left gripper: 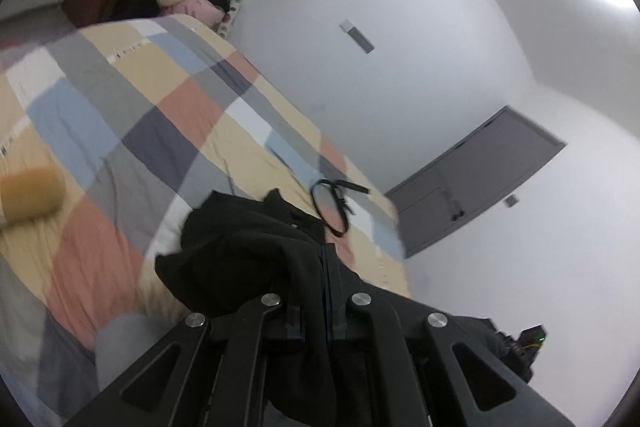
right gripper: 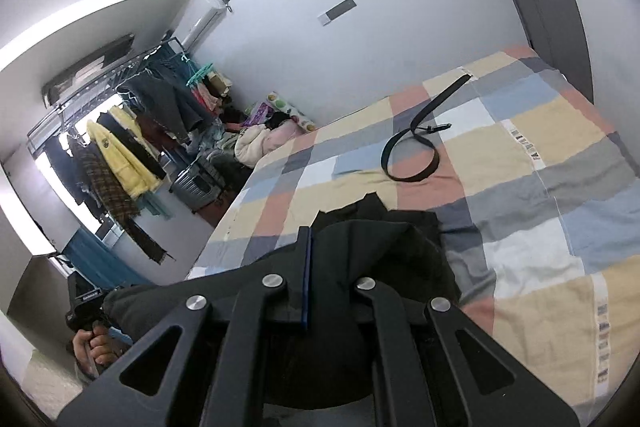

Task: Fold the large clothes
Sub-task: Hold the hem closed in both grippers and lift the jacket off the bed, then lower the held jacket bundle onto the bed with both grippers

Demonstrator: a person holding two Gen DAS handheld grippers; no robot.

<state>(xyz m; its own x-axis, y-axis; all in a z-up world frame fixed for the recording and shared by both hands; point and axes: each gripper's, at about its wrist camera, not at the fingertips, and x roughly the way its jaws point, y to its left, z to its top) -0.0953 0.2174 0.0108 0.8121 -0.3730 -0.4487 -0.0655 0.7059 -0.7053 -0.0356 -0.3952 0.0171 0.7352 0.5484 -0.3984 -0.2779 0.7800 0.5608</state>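
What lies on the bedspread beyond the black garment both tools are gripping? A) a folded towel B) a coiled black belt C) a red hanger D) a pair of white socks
B: a black belt lies looped on the patchwork bedspread, beyond the black garment and apart from it.

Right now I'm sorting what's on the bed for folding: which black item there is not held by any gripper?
The black belt, lying looped and free on the patchwork bedspread beyond the black garment, which both grippers pinch.
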